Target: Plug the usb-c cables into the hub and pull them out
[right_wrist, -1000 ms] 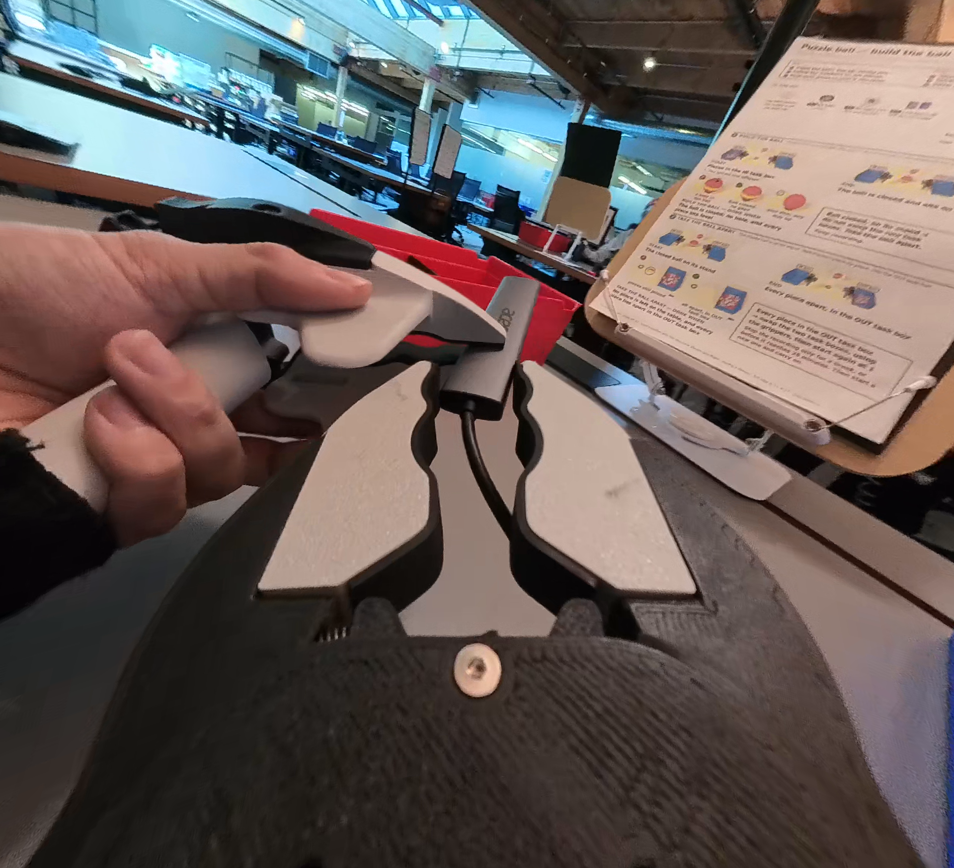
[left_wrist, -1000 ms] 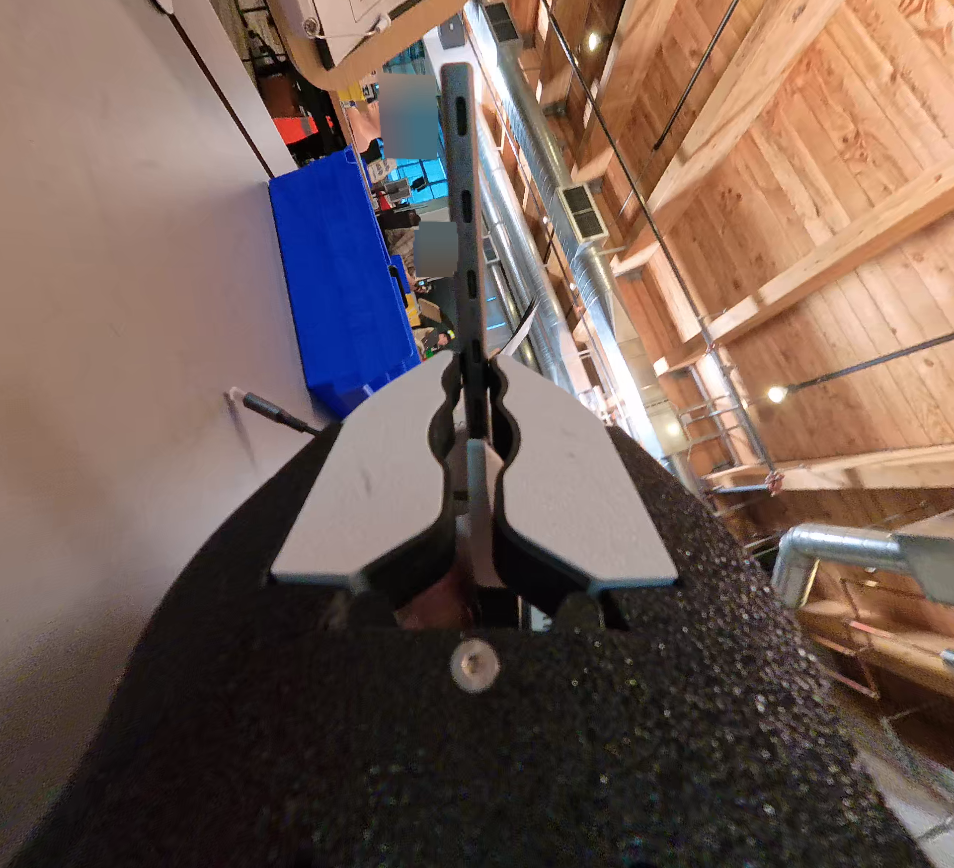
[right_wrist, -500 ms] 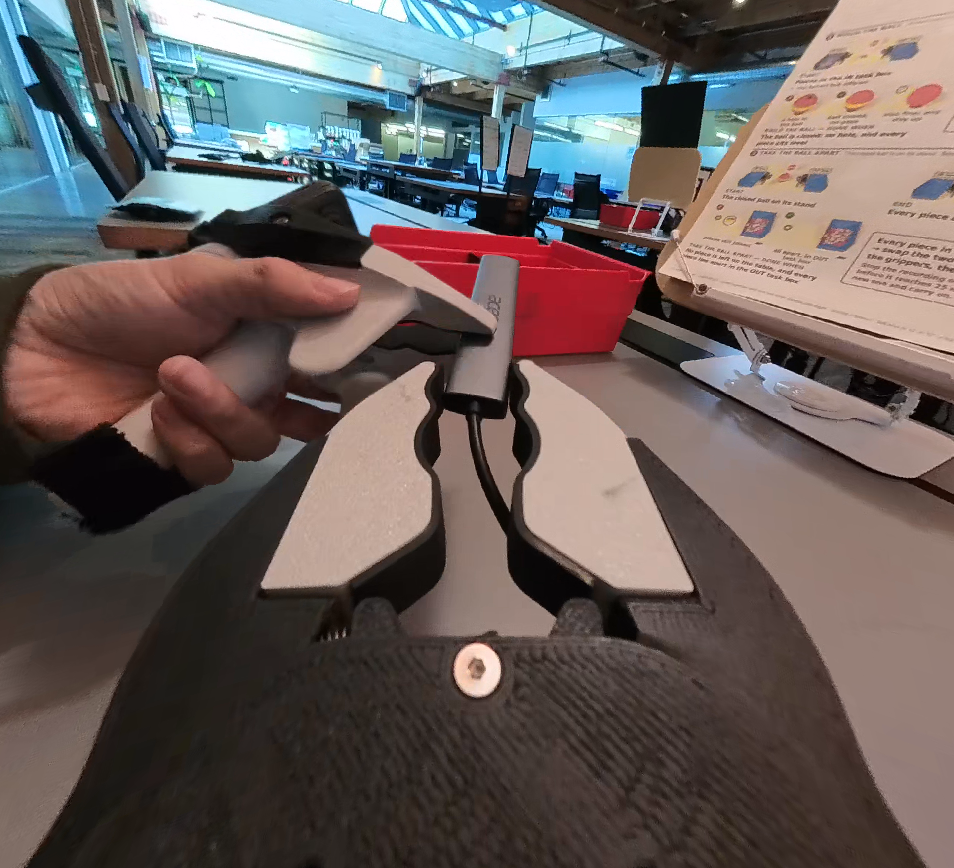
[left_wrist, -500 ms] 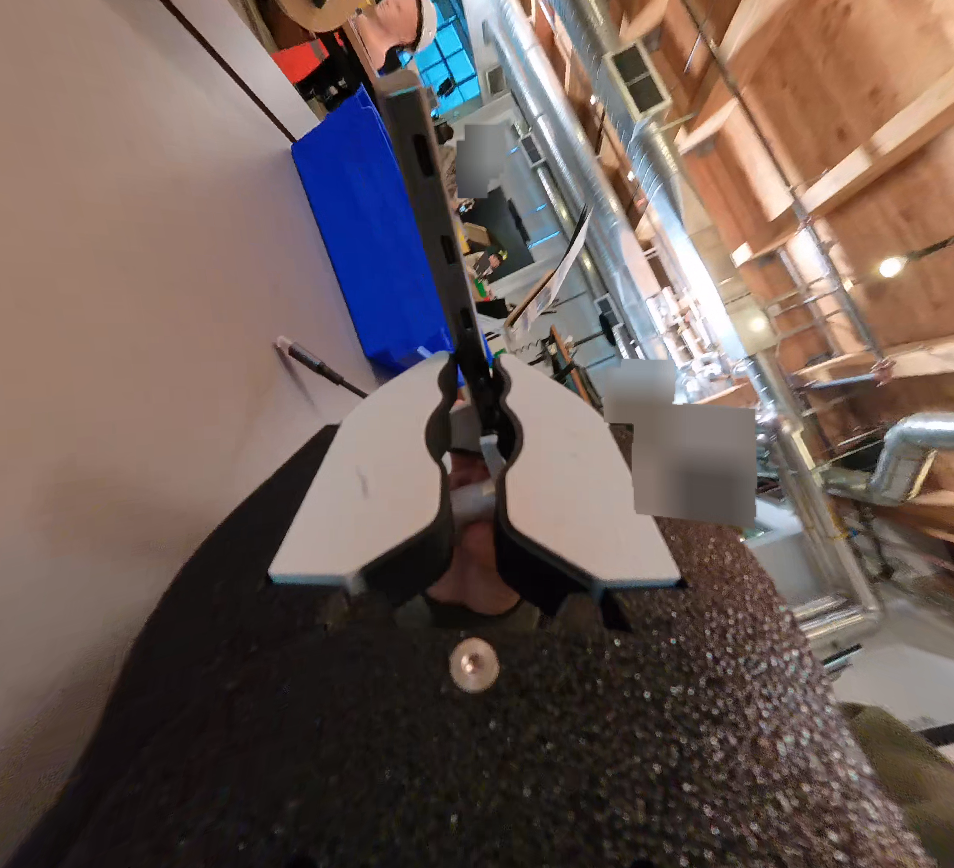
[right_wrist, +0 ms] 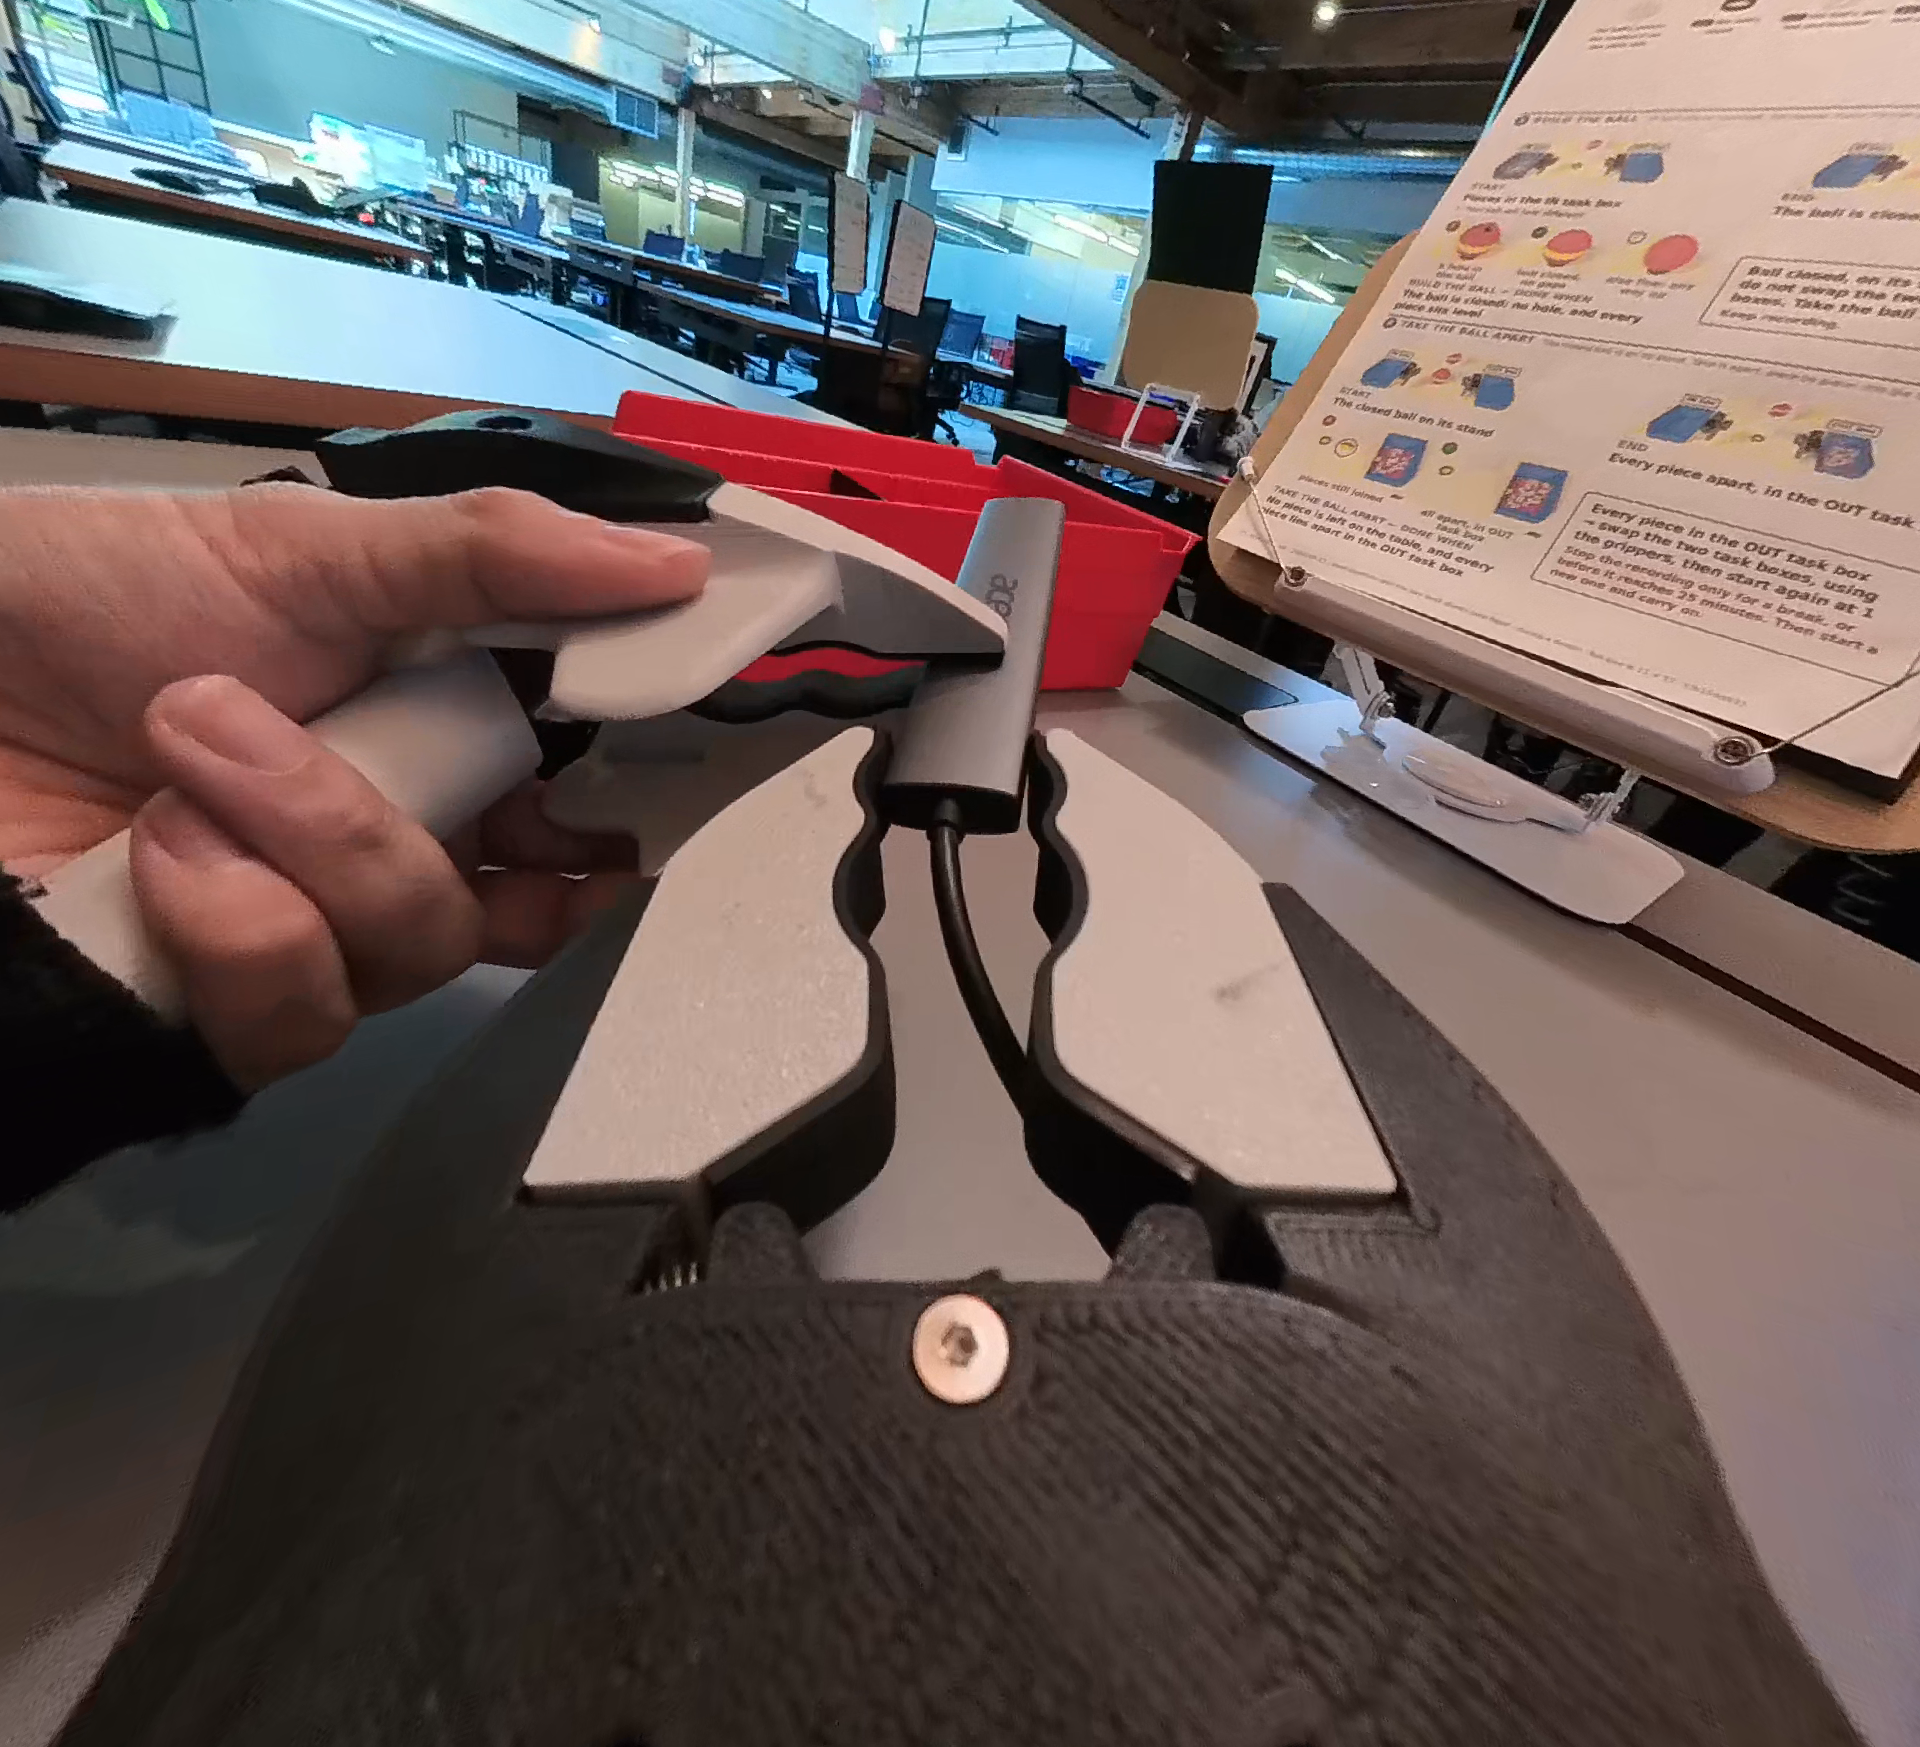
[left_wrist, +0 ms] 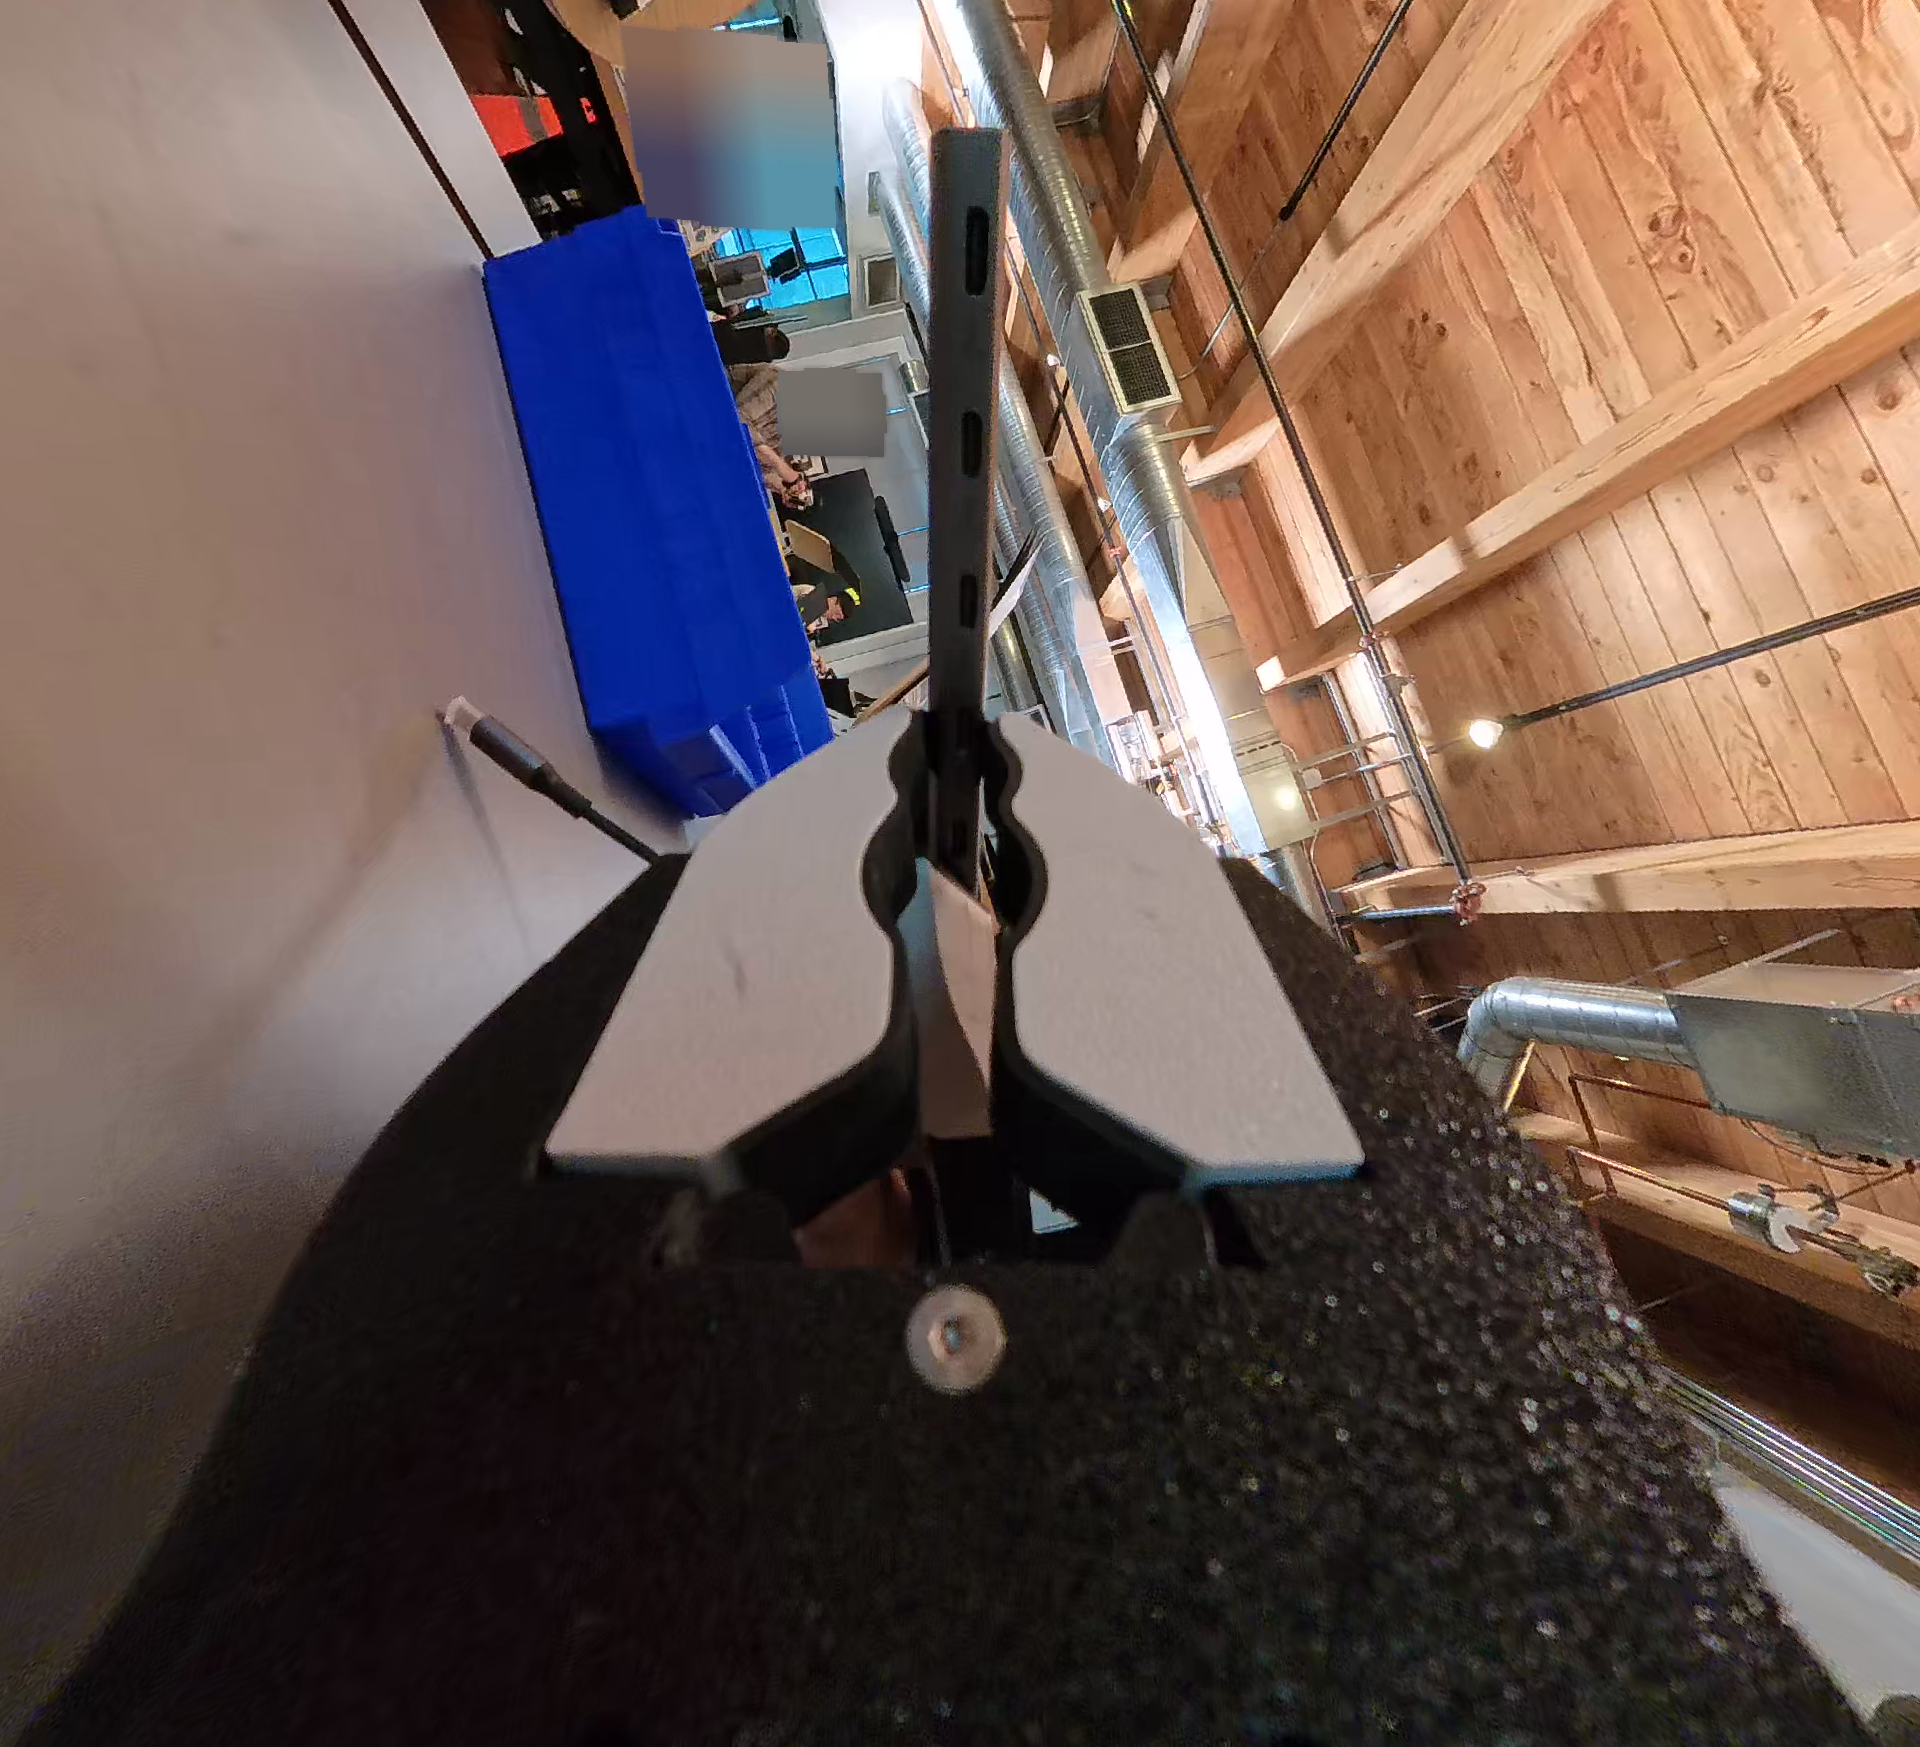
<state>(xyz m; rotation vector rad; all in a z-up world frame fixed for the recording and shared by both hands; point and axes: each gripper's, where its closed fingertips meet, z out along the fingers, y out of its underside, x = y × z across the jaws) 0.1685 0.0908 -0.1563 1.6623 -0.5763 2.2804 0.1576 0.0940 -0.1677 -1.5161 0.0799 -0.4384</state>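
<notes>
Left wrist view: the left gripper [left_wrist: 951, 762] is clamped on the near end of the hub [left_wrist: 964, 409], a slim dark-grey bar that rises toward 12 o'clock, edge-on to the lens, with a row of slot ports along the facing edge. A loose usb-c cable [left_wrist: 525, 767] lies on the desk [left_wrist: 208, 450] at about 9 o'clock of the fingertips, apart from the hub, just beside a blue bin [left_wrist: 644, 502].

Right wrist view: the right gripper [right_wrist: 956, 762] stands with its jaws closed in on the hub's [right_wrist: 987, 658] lower end, where the hub's own black lead [right_wrist: 961, 908] leaves toward 6 o'clock; the pads sit at its sides, though firm contact cannot be confirmed. The left gripper [right_wrist: 977, 643], held by a hand [right_wrist: 260, 710], meets the hub from 9 o'clock. A red bin [right_wrist: 1039, 544] stands behind, and an instruction sheet on a stand [right_wrist: 1662, 347] at 2 o'clock.

Handling, as a judgement: the hub looks rigid, light and smooth-skinned, so it may twist in a narrow pinch; hold it across its broad faces near the lead end, leaving the port edge free. The cable is limp; take it by the stiff plug shell, not the cord.
</notes>
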